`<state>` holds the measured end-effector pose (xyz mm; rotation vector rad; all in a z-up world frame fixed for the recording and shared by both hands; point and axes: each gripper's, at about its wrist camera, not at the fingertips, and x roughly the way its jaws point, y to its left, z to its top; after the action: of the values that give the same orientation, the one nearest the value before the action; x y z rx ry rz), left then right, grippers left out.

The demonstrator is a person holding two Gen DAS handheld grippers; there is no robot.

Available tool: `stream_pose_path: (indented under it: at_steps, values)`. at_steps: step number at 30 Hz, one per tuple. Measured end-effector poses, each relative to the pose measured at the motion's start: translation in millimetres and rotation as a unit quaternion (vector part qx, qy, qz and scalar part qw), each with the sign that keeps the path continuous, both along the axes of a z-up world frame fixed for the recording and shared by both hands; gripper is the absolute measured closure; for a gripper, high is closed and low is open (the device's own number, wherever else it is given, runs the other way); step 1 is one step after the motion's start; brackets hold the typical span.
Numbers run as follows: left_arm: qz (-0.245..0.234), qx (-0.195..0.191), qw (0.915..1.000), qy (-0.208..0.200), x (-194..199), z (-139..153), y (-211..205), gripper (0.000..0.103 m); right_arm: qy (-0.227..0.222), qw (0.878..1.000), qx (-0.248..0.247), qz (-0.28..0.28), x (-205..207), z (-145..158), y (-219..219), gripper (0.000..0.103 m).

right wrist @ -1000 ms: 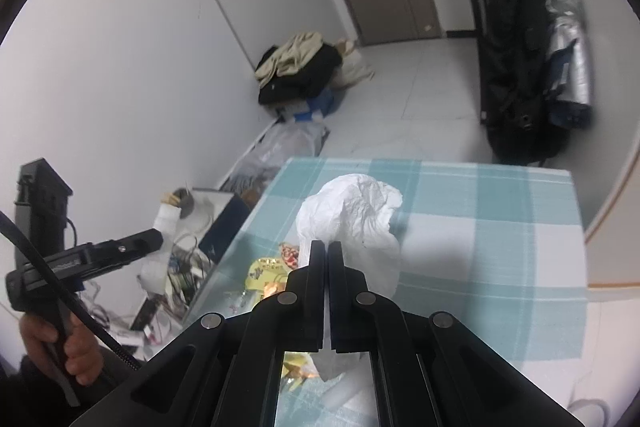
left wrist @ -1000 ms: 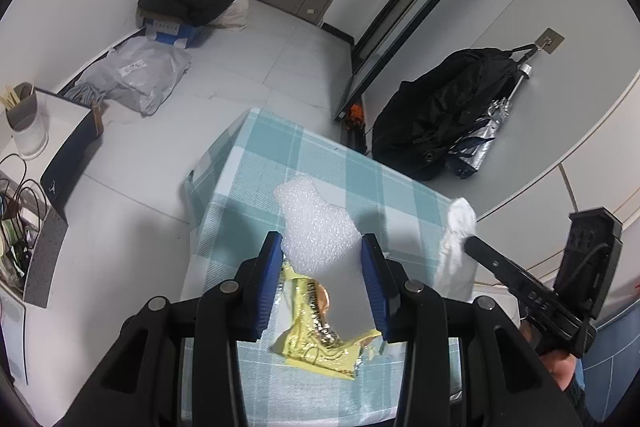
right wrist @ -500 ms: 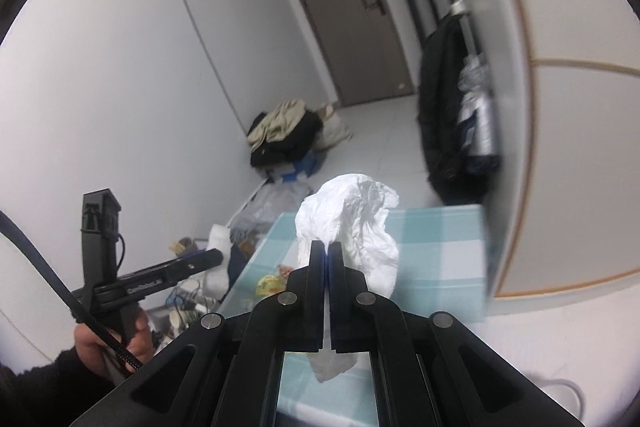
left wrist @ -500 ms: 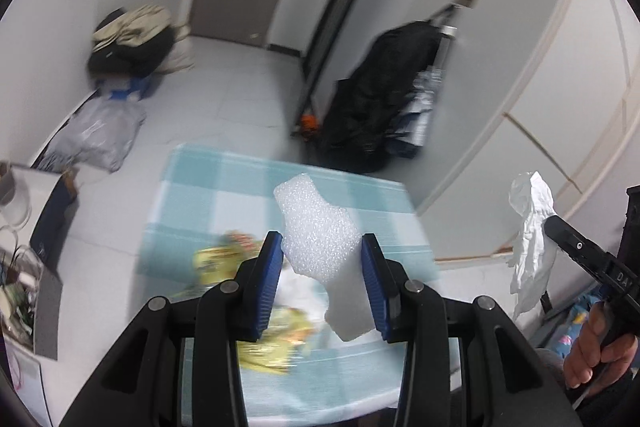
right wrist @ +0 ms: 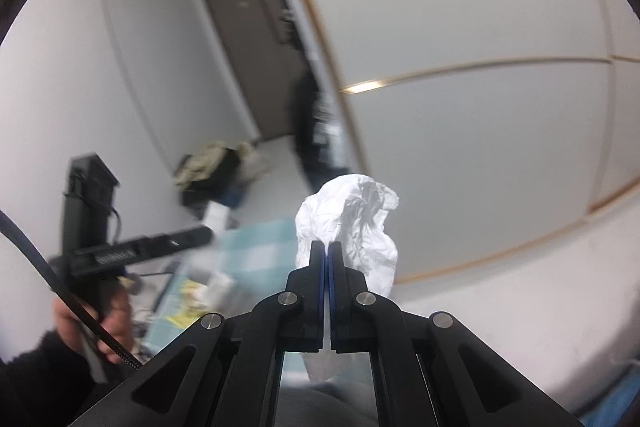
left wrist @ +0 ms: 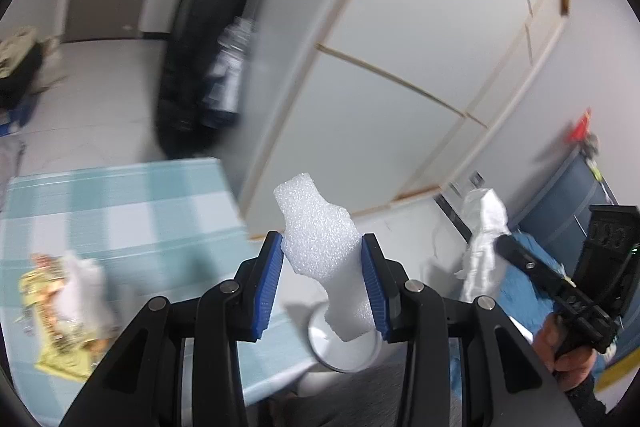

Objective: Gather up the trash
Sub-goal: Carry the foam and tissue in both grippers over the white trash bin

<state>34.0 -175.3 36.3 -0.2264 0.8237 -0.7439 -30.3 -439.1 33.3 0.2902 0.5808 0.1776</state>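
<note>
White foam offcut (left wrist: 325, 251): clamped between the blue pads (left wrist: 269, 281) of the left gripper (left wrist: 322, 285), jaws set narrow on its waist. A second ago this piece hung over the checked tablecloth (left wrist: 120, 203); it now hangs past the table's edge, above a round white rim (left wrist: 340, 351) on the floor, probably a bin mouth, though much of it is hidden by the foam.

Crumpled white tissue (right wrist: 352, 223): pinched in the right gripper (right wrist: 325, 247), jaws pressed fully together on its lower fold. It too has come off the table since a second ago, and now sits against wall panels and pale floor. From the left wrist view the same tissue shows off to the right, well apart from the foam.

Yellow wrappers (left wrist: 56, 311): left on the cloth near the table's left side, blurred, with something pale beside them that I cannot identify.

Assessment: both pieces are lifted and carried clear of the table, so the pickup step looks done and the drop into the bin looks next. The wrappers remain to be collected, so the task seems roughly midway.
</note>
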Motion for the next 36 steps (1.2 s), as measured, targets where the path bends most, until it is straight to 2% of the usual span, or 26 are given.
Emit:
stream_pose_path:
  at_steps: [4, 6, 9, 12, 17, 20, 24, 29, 31, 33, 36]
  values:
    - [-0.047, 0.006, 0.9983, 0.034, 8.8, -16.3, -46.2, 0.068, 0.039, 0.998, -0.006, -0.047, -3.6, -33.0, -41.5, 0.102]
    - [-0.063, 0.023, 0.9967, 0.046, 12.8, -28.8, -67.8, 0.068, 0.06, 0.996, -0.001, -0.062, -1.4, -51.7, -58.7, 0.102]
    - [-0.085, 0.044, 0.9933, 0.065, 17.0, -50.2, -95.7, 0.068, 0.098, 0.991, 0.009, -0.086, 2.5, -84.6, -79.5, 0.102]
    - [-0.102, 0.068, 0.9891, 0.082, 20.2, -75.9, -118.2, 0.068, 0.144, 0.983, 0.036, -0.104, 11.5, -131.0, -99.0, 0.102]
    - [-0.125, 0.096, 0.9803, 0.12, 26.7, -113.0, -146.3, 0.068, 0.205, 0.97, 0.073, -0.11, 25.5, -203.3, -115.4, 0.102]
    - [-0.135, 0.107, 0.9745, 0.144, 31.0, -133.1, -158.8, 0.068, 0.228, 0.962, 0.099, -0.11, 37.0, -237.9, -112.6, 0.102]
    - [-0.145, 0.12, 0.9684, 0.163, 33.0, -144.5, -177.6, 0.068, 0.241, 0.956, 0.115, -0.122, 45.3, -279.9, -115.3, 0.098]
    - [-0.147, 0.131, 0.9626, 0.187, 37.3, -161.4, -193.7, 0.068, 0.288, 0.94, 0.135, -0.12, 46.6, -327.7, -121.7, 0.097]
    - [-0.152, 0.132, 0.9592, 0.198, 37.1, -167.4, -201.0, 0.068, 0.306, 0.936, 0.131, -0.118, 47.0, -339.8, -119.6, 0.091]
    - [-0.156, 0.139, 0.9555, 0.208, 37.3, -173.8, -207.6, 0.068, 0.32, 0.93, 0.135, -0.123, 45.9, -347.3, -120.8, 0.073]
    - [-0.164, 0.148, 0.9509, 0.217, 38.2, -182.9, -214.0, 0.068, 0.313, 0.928, 0.148, -0.136, 39.0, -345.5, -128.9, 0.064]
